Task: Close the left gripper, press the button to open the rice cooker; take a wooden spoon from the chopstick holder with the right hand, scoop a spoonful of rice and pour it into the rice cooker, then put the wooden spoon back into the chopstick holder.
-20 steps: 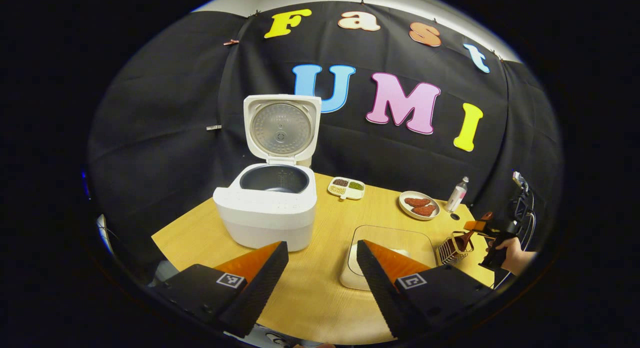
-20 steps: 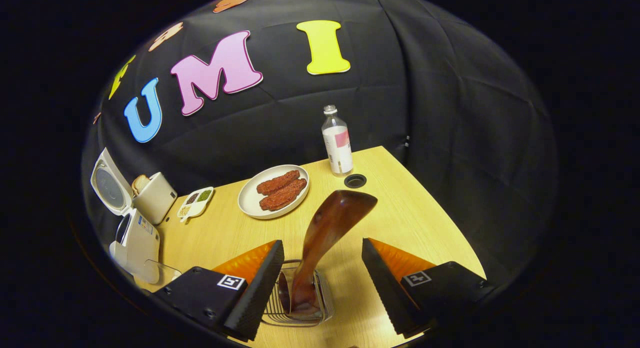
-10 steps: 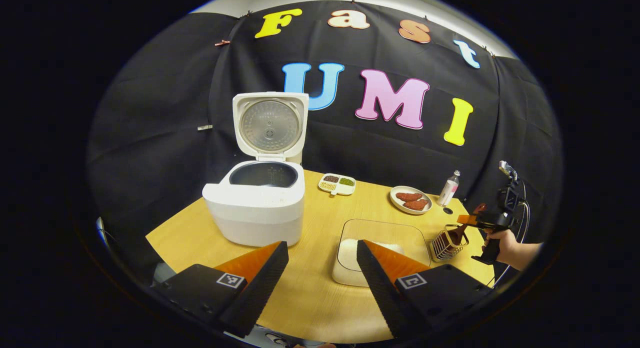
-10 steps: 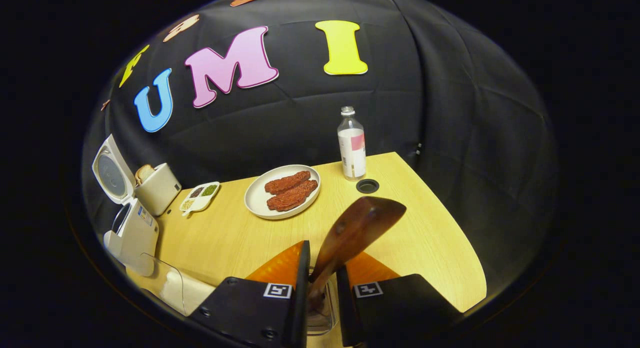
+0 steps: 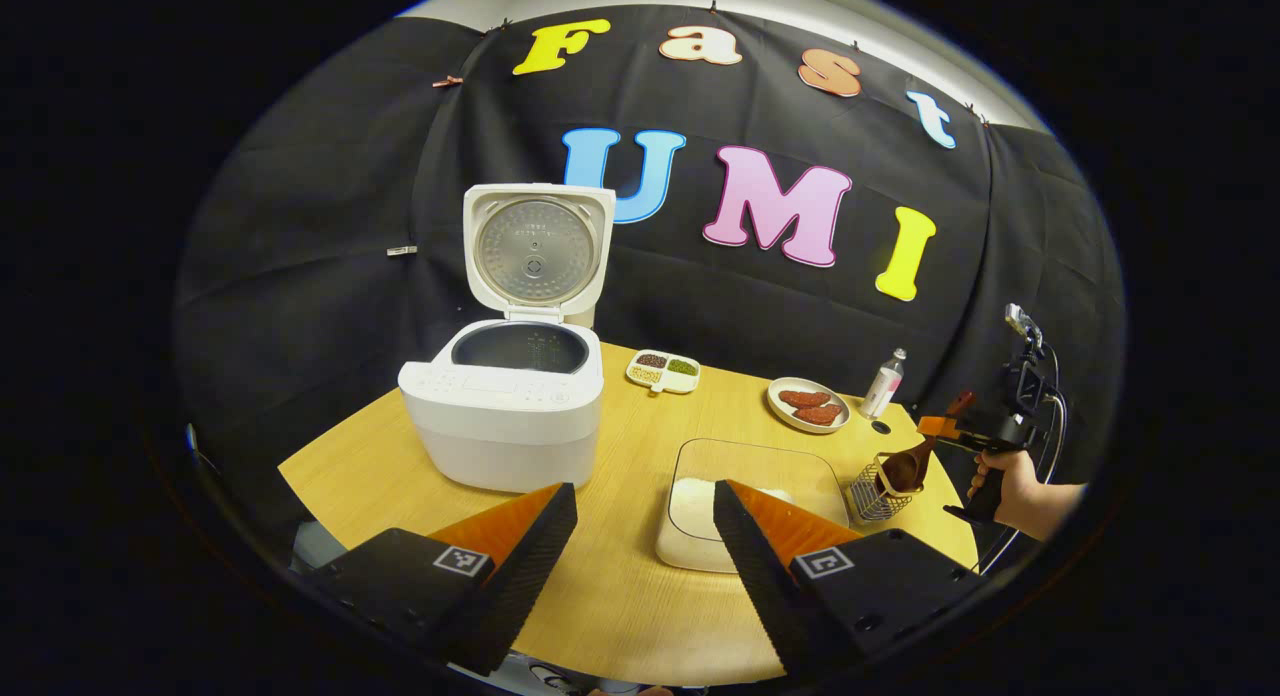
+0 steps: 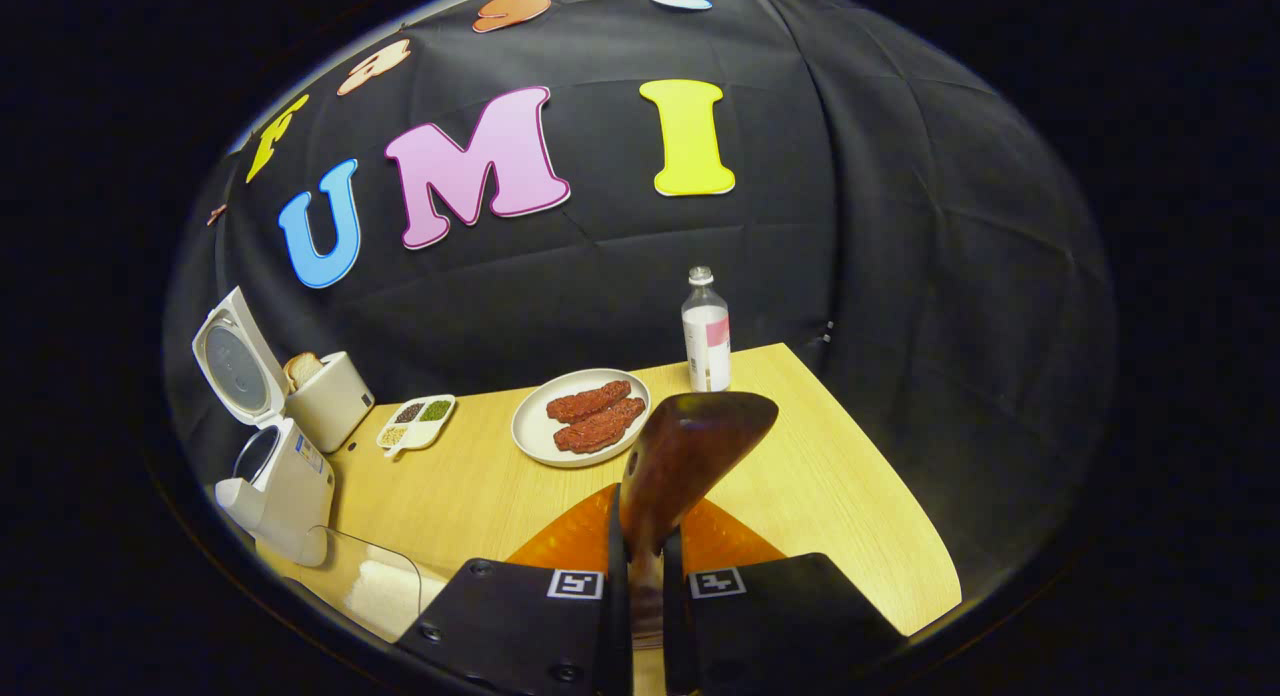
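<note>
**Spoon gripped, holder not yet cleared**

The right gripper (image 6: 641, 576) is clamped on the wooden spoon (image 6: 690, 446) handle, fingers nearly together. In the left gripper view the bowl sits at the chopstick holder (image 5: 872, 488) rim. The left gripper (image 5: 645, 536) stands wide apart, holding nothing. Risk: a tilted lift may snag and tip the light holder. The rice cooker (image 5: 505, 416) stands open.

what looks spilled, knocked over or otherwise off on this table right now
Nothing stands out. The rice cooker sits square with its lid up, the plate and bottle are upright, and the rice stays inside the clear container. The right gripper is clamped on the wooden spoon, which leans.
</note>
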Demonstrator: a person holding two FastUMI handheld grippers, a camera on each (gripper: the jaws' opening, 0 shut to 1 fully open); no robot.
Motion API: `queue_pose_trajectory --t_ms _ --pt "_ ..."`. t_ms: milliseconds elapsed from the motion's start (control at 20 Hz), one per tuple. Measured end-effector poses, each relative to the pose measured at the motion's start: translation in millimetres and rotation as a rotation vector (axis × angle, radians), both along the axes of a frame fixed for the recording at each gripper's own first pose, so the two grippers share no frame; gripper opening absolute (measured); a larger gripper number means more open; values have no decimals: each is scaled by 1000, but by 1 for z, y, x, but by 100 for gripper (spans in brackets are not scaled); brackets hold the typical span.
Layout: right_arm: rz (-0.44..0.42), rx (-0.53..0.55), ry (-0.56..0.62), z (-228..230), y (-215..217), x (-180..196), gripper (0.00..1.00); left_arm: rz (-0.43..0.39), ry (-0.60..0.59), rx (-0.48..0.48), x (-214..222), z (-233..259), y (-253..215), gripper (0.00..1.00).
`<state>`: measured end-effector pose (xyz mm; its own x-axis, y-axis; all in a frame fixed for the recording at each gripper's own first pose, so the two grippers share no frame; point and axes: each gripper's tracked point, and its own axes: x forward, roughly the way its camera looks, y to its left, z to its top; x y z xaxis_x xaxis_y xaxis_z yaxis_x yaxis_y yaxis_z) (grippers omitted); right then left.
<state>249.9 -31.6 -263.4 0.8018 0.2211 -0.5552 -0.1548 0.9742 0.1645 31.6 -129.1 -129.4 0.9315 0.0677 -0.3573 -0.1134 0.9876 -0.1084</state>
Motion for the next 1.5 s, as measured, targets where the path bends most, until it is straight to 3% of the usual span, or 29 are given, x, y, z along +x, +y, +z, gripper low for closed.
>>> queue_pose_trajectory --t_ms 400,600,900,1150,1200,1250,1500 --pt "-43 30 -11 57 15 -33 17 -19 -28 -41 -8 6 45 95" --pt "-23 24 -34 83 48 -59 16 -73 -32 -5 -20 -1 77 95" --pt "17 45 -65 108 109 -95 17 -104 -18 -33 -35 -11 124 95" --pt "79 40 -18 81 163 -124 17 -108 -3 -73 -39 -14 153 95" --pt "88 35 -2 70 173 -130 12 -98 0 -74 -38 -15 160 95" --pt "94 27 9 59 182 -134 17 -92 0 -82 -37 -12 165 95" --pt "115 -37 36 7 203 -143 17 -72 6 -117 -36 -12 179 95"
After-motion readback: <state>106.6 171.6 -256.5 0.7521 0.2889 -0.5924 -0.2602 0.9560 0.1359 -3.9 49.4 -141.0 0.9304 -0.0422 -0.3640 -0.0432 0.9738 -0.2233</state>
